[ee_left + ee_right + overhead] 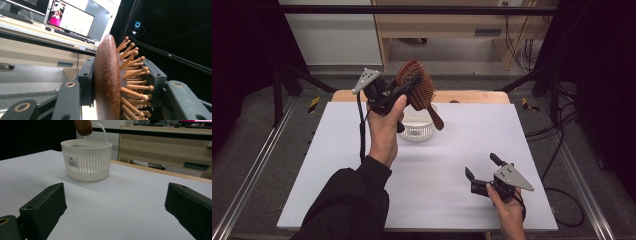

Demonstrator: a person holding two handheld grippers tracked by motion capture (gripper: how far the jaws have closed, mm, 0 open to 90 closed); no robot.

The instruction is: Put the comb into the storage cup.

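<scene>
1. The jaws of the left gripper (399, 90) clamp the head of a wooden hairbrush (419, 90): one pad lies flat on its smooth brown back, the other presses into the ball-tipped wooden pins (133, 75). Gripping the broad head across its thickness probably keeps the brush from swivelling.
2. The brush is raised off the counter, handle slanting down from those jaws toward a white slotted basket (417, 127) just below them. That suggests the handle is meant to go in first.
3. In the right gripper view, the handle's rounded tip (83, 126) hangs above the basket's rim (86, 143), apart from it.
4. The jaws of the right gripper (483, 169) stand wide and hold nothing. They rest low over the counter, well apart from the basket straight ahead of them, seemingly waiting.
5. The counter (447, 165) is a plain white sheet over a wooden top.
6. Beyond the left jaws stand a light wooden desk (30, 32) with a lit monitor (71, 18), black curtains to the sides, and cables on grey floor.
</scene>
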